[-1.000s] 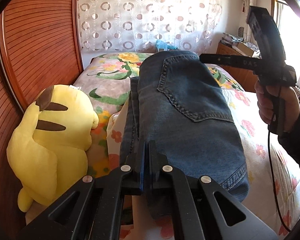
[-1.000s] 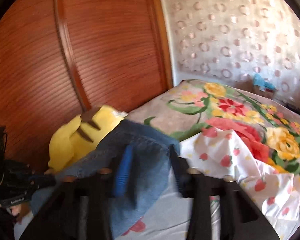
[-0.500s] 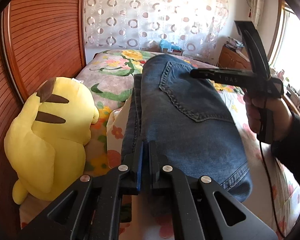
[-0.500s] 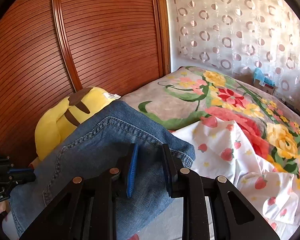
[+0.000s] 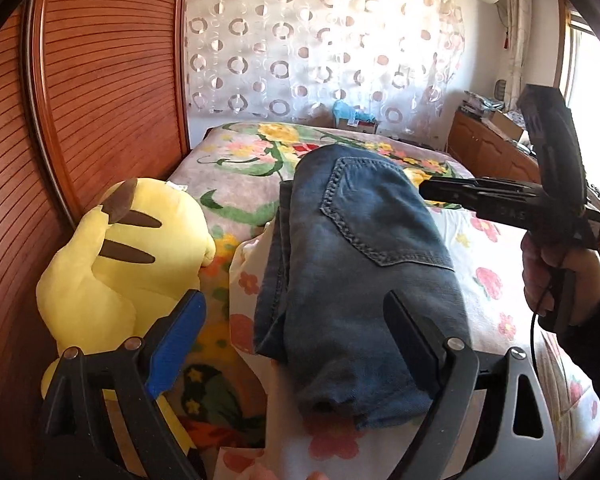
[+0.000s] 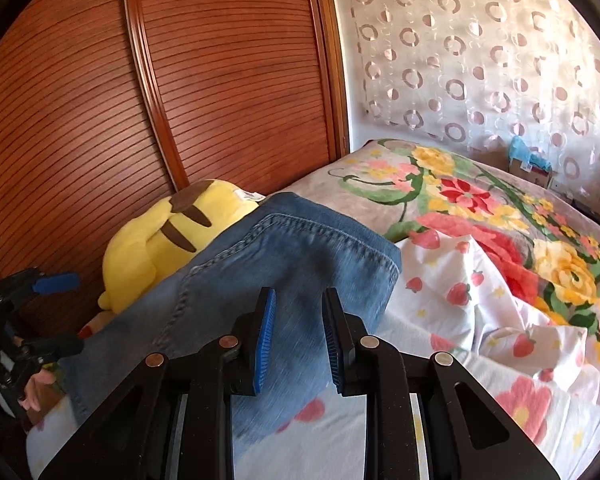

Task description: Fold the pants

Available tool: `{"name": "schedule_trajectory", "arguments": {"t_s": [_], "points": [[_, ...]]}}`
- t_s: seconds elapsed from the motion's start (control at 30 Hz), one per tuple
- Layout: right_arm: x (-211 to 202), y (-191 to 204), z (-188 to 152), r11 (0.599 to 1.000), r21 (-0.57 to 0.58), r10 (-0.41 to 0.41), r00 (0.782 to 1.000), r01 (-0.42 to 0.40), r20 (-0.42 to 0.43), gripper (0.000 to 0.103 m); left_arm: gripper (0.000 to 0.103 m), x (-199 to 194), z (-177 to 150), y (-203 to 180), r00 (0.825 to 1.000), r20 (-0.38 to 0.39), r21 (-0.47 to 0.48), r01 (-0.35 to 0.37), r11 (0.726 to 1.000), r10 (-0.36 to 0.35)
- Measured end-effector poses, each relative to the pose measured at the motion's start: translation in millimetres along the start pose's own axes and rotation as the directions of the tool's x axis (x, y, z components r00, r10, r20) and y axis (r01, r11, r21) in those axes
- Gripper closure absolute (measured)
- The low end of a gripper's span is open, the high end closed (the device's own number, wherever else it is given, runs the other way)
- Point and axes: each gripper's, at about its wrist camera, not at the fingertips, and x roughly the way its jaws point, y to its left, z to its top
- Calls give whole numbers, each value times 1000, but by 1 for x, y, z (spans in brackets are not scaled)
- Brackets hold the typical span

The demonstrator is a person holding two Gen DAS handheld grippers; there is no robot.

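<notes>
The blue jeans (image 5: 356,264) lie folded in a thick bundle on the flowered bed, back pocket up. My left gripper (image 5: 296,332) is open wide and empty, its fingers either side of the bundle's near end. My right gripper (image 6: 298,320) is open with a narrower gap, just above the jeans (image 6: 284,272) near their long edge, holding nothing. The right gripper also shows in the left wrist view (image 5: 500,200), held in a hand at the right of the bundle. The left gripper shows at the left edge of the right wrist view (image 6: 40,312).
A yellow plush toy (image 5: 128,264) lies left of the jeans against the wooden slatted headboard (image 5: 100,100). A white strawberry-print sheet (image 6: 480,312) and a flowered blanket (image 6: 480,200) cover the bed. A wooden cabinet (image 5: 492,152) stands at the back right.
My left gripper was shut on the near end of the jeans and has opened wide, letting them go. My right gripper has stayed open and drawn back slightly.
</notes>
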Motion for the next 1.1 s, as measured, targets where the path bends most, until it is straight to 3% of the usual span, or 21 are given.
{"name": "schedule_trajectory", "arguments": {"t_s": [0.4, 0.53, 0.7, 0.93, 1.1], "points": [[-65, 19, -30, 1000, 13, -28, 999, 28, 32, 77, 12, -31, -12, -17, 1000, 19, 12, -4, 1000, 4], [-90, 27, -41, 999, 12, -42, 998, 42, 44, 63, 12, -44, -18, -31, 1000, 31, 31, 3, 1000, -4], [-123, 37, -54, 998, 13, -57, 997, 57, 59, 58, 12, -60, -24, -49, 999, 48, 53, 22, 998, -25], [-170, 49, -79, 997, 17, -74, 993, 73, 87, 37, 12, -82, -35, -71, 997, 66, 77, 36, 996, -41], [-200, 52, -96, 995, 33, -97, 990, 94, 102, 28, 12, -95, -42, -83, 996, 79, 85, 32, 996, -39]]}}
